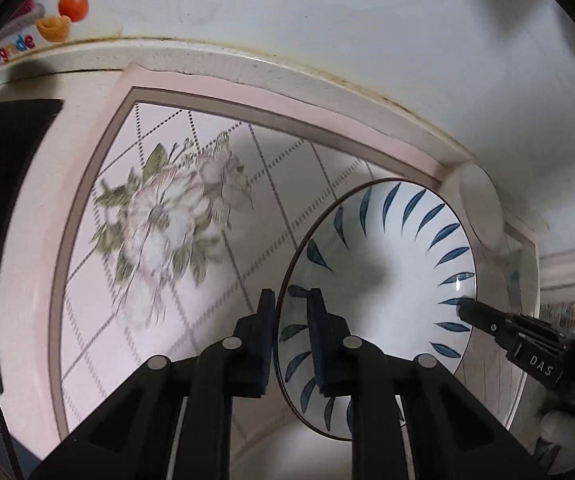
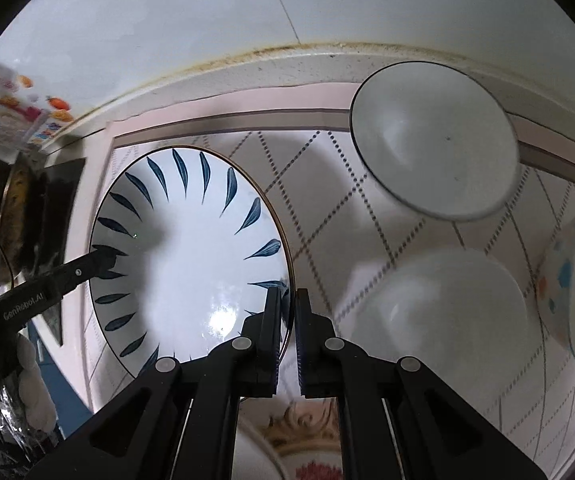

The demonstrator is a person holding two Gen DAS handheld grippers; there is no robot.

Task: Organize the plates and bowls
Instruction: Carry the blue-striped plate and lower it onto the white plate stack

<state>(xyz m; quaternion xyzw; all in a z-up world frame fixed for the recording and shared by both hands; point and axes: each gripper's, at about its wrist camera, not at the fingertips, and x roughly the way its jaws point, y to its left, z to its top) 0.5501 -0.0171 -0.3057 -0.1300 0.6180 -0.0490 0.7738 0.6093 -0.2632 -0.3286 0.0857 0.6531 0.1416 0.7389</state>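
You are pinching the blue-leaf plate by opposite rims: left gripper at lower centre, right gripper likewise, both jaws pressing its edge.

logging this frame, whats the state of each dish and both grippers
blue-leaf plate: gripped at opposite rim edges by both grippers
left gripper: jaws shut on the plate's rim
right gripper: jaws shut on the plate's rim
dark-rimmed white bowl: upright, empty, on the placemat
plain white bowl: upright, empty, nearer the camera
spotted dish: cut off at the right edge, state unclear
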